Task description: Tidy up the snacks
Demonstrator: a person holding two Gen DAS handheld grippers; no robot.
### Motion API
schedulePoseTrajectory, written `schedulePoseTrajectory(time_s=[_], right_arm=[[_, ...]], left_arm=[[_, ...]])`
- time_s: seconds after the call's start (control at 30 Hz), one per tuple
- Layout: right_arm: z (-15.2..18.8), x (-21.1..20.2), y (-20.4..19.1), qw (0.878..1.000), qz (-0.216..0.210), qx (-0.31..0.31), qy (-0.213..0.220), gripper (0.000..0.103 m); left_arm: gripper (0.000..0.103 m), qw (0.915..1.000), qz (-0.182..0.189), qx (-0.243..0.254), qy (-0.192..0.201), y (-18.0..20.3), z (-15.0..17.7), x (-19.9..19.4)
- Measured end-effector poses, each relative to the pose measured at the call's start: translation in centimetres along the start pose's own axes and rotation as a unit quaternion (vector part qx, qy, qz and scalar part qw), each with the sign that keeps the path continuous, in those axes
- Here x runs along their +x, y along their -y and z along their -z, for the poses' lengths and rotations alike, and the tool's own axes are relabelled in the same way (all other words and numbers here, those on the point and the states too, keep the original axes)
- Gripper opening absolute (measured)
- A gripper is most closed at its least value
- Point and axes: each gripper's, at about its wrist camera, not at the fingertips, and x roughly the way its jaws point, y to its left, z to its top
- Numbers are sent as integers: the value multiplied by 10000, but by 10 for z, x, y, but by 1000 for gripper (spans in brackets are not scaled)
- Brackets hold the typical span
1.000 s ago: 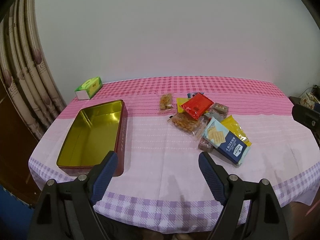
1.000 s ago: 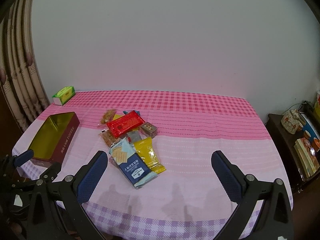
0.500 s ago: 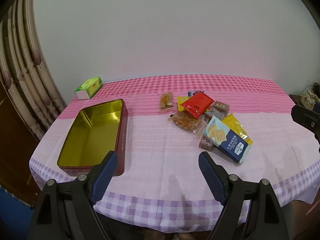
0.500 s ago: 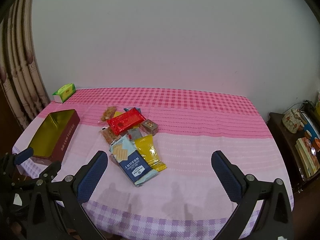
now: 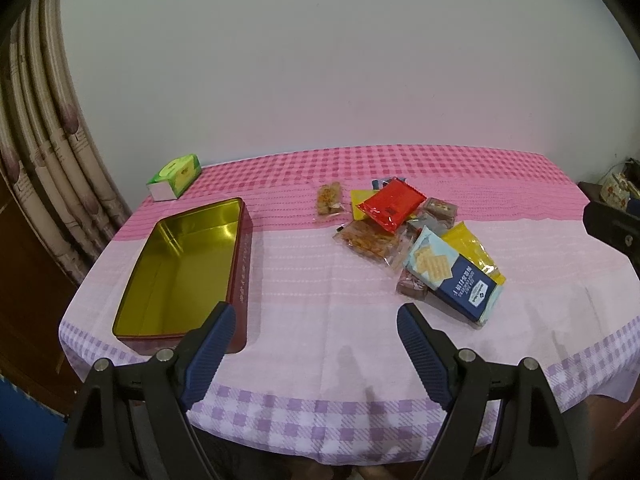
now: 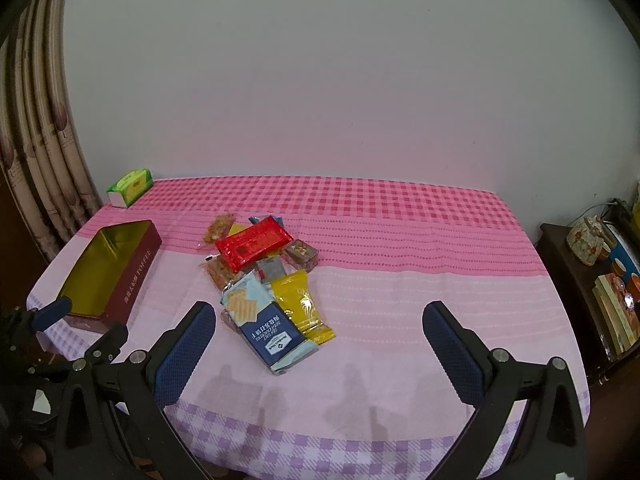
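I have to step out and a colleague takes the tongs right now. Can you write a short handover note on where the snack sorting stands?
Left tongs: open, empty, hovering over the near table edge beside the tin.
Right tongs: open, empty, hovering in front of the snack pile.
Open red tin: on the left of the table, nothing in it.
Snacks: one loose pile mid-table, with the blue cracker pack and yellow packet nearest, and the red packet on top farther back.
Done: nothing packed yet.
Left: presumably move every snack into the tin.
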Motion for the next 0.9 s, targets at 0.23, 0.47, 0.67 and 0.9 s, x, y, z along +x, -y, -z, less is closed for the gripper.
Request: schedulePoseTrajectory(time_s=[0.23, 0.47, 0.67, 0.9], right_arm=[[-1, -1, 1, 10000, 3, 22, -1, 103], [-2, -1, 2, 10000, -11, 32, 12, 103], [-2, 5, 3, 10000, 7, 44, -57, 103], [0, 13, 9, 9999, 40, 59, -118, 103]], left_arm=[[85, 10000, -9, 47, 23, 5, -1, -2], [85, 10000, -9, 97, 12, 10, -2, 0], [85, 9998, 28, 152, -96, 13, 2, 10], [85, 9991, 113, 277, -293, 25, 8, 32]])
